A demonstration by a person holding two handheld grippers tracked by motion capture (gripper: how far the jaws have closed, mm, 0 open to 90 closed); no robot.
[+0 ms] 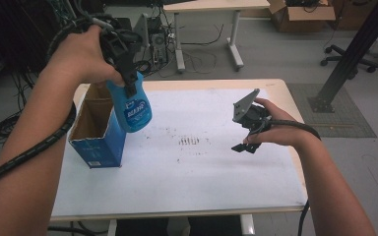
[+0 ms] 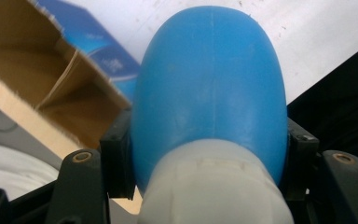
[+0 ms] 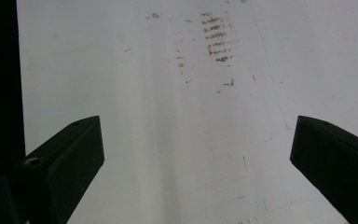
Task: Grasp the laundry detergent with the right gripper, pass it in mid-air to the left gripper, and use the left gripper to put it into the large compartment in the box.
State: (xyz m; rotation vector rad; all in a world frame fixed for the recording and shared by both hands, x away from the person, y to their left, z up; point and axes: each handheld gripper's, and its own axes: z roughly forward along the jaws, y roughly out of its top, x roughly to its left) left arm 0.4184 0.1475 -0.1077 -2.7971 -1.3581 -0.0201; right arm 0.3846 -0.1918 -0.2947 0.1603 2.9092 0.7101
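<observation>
The left tool gripped the blue bottle at its shoulder, just under the pale cap, holding it above the open box near the bench's left edge; smooth, probably light and slippery plastic, so that grip suited, while the right tool hung wide open.

A rounded blue plastic bottle with a pale whitish neck and a printed label hangs in the air, clamped near its neck, base pointing down and tilted slightly. It is just above and beside the open top of a blue cardboard box standing upright on the table's left side.
</observation>
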